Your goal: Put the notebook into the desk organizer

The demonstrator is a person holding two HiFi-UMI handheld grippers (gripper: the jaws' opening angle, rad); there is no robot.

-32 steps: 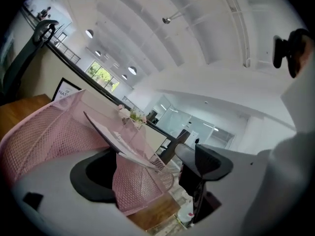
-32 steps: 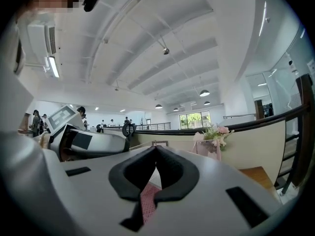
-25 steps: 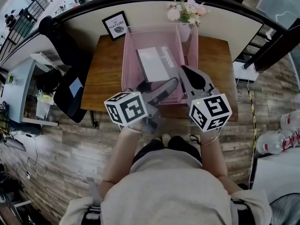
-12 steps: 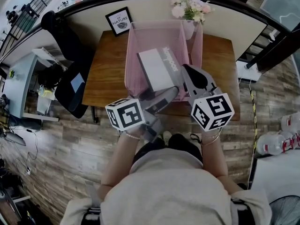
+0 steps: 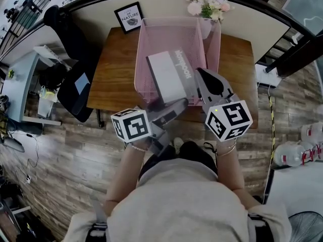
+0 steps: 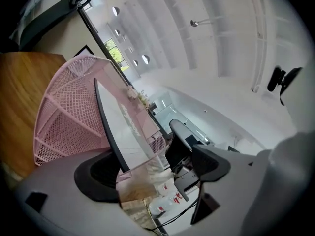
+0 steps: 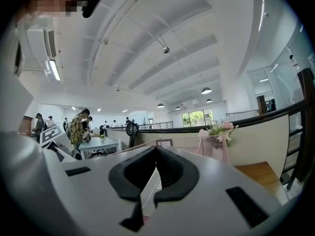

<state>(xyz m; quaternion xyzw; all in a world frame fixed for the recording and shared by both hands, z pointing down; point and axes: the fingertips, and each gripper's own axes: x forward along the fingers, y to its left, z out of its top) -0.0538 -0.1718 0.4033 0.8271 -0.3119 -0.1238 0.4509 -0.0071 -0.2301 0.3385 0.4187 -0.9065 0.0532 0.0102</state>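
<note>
The pink mesh desk organizer (image 5: pixel 143 59) stands on the wooden table (image 5: pixel 113 74). The white notebook (image 5: pixel 169 74) leans inside it, also seen edge-on as a dark-rimmed white slab (image 6: pixel 115 122). My left gripper (image 5: pixel 169 111) hangs at the organizer's near edge. Its jaws (image 6: pixel 147 166) stand wide and are closing; the notebook's near corner shows just beyond the left pad, with no pad pressing on it. My right gripper (image 5: pixel 201 75) points over the organizer's right side beside the notebook, its tips (image 7: pixel 155 151) shut together on nothing.
A framed picture (image 5: pixel 127 20) and a vase of pink flowers (image 5: pixel 208 6) stand at the table's back edge. A black office chair (image 5: pixel 75 79) sits left of the table. Water bottles (image 5: pixel 298 153) lie on the wood floor at right.
My left gripper has drawn back toward me and down from the organizer's front. The notebook stays leaning inside the organizer. The right gripper has hardly moved.
</note>
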